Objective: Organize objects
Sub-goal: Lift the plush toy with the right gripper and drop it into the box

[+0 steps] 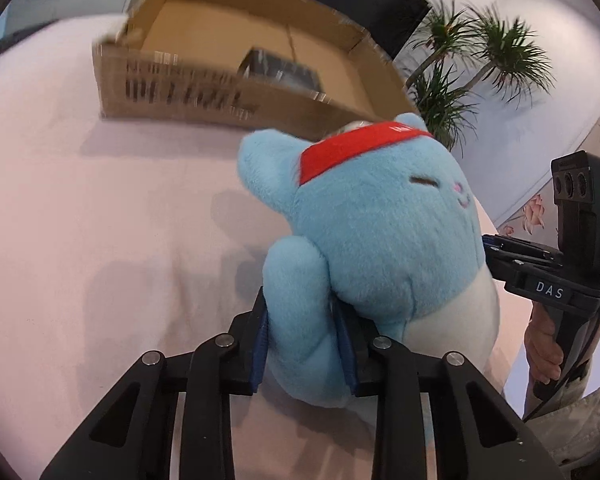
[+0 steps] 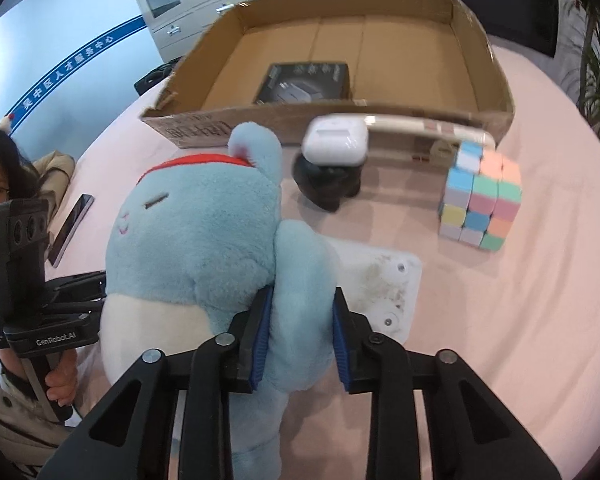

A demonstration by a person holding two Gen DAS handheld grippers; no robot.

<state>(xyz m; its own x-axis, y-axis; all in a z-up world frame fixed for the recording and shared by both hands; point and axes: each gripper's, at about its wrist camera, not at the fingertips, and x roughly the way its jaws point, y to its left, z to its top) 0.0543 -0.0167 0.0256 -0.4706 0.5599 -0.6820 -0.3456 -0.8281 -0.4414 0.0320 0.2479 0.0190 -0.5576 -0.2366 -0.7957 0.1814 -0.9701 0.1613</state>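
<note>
We hold the blue plush toy [image 1: 376, 232] up off the pink surface [image 1: 100, 220] between both tools, in front of the open cardboard box [image 1: 236, 44]. The left tongs [image 1: 304, 344] pinch one of its soft limbs between the blue pads, and the right tongs [image 2: 298, 340] pinch the limb on its other side in the same way, so the toy hangs between them with its red headband [image 2: 192, 160] toward the box. In the box lies a flat black package [image 2: 304, 82], near the front wall. On the surface, just in front of the box, we see a white earbud case [image 2: 336, 140] perched on a dark object [image 2: 328, 184], with a pale flat item [image 2: 428, 126] beside it. To the right of those stands a pastel puzzle cube [image 2: 480, 196]. A white plate with two screw heads [image 2: 388, 292] lies right under the toy. A dark phone [image 2: 70, 228] lies at the far left edge of the surface
</note>
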